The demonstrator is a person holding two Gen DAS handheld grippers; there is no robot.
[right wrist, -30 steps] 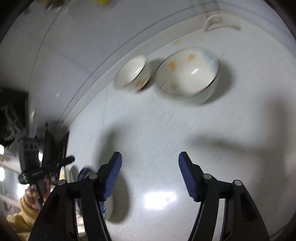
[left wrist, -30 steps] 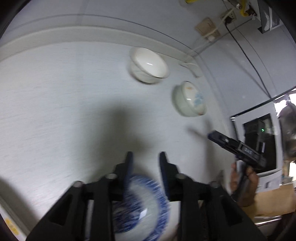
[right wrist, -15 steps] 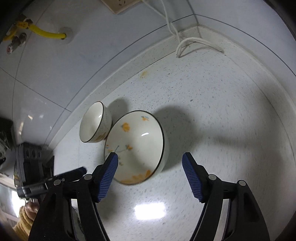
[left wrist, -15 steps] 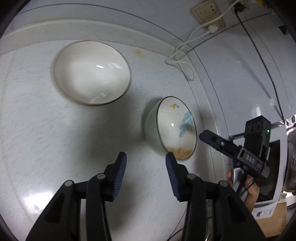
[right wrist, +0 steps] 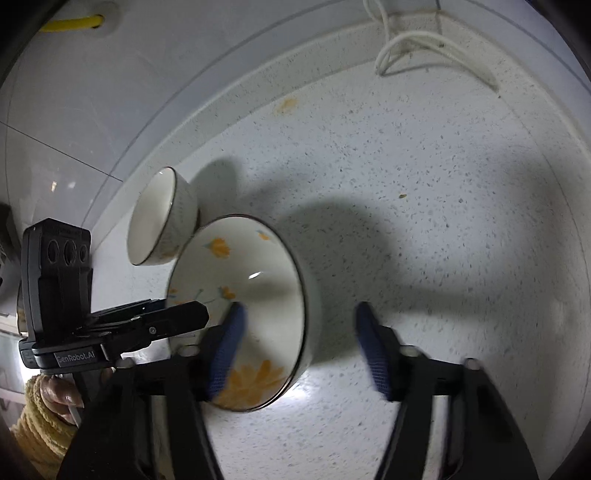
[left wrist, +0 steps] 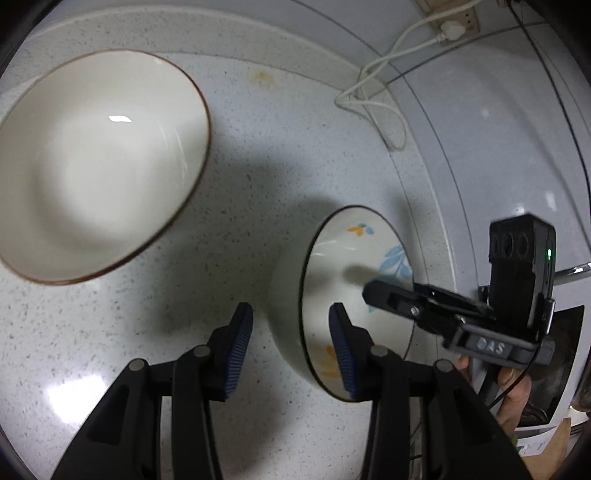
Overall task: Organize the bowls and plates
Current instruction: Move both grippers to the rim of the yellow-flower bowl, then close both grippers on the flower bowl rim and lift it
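Note:
A flowered white bowl stands on the speckled counter. My left gripper straddles its near-left wall, one finger outside and one inside. Its jaws are closing a little, and the pads are apart from the wall. My right gripper straddles the opposite wall, its jaws closing too, and its outer pad is clear of the bowl. Each gripper shows in the other's view: the right gripper and the left gripper both reach in over the rim. A plain white bowl with a brown rim sits just beside the flowered bowl.
A white cable loops on the counter near the back corner below a wall socket. A yellow pipe sticks out of the tiled wall. A white appliance stands off the counter's right end. A yellow sleeve holds the left gripper.
Both grippers came down and closed in on the flowered bowl, which they now straddle. The blue-patterned bowl between the left fingers a second ago is out of view. The right jaws have narrowed.

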